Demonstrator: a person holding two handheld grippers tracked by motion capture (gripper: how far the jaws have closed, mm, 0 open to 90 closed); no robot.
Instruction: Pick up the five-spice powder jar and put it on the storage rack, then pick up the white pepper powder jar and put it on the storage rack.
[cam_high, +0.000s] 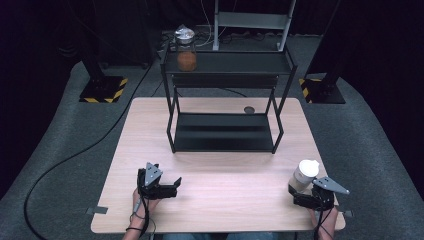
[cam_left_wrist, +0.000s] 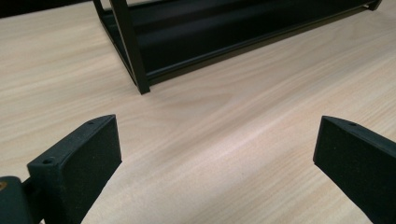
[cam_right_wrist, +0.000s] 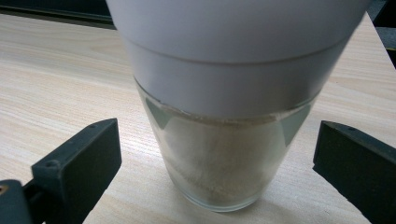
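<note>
My right tool sits spread around the white-lidded glass jar; gripping too high could tip it over.

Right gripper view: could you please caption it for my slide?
Open right hand-held gripper straddles a white-lidded glass jar of pale powder on the wooden table.

I hold my left black two-jaw gripper low at the near left, jaws spread wide and pointing forward. My right black two-jaw gripper sits at the near right, jaws equally wide apart; both wrists seem level, though they are dim.
</note>
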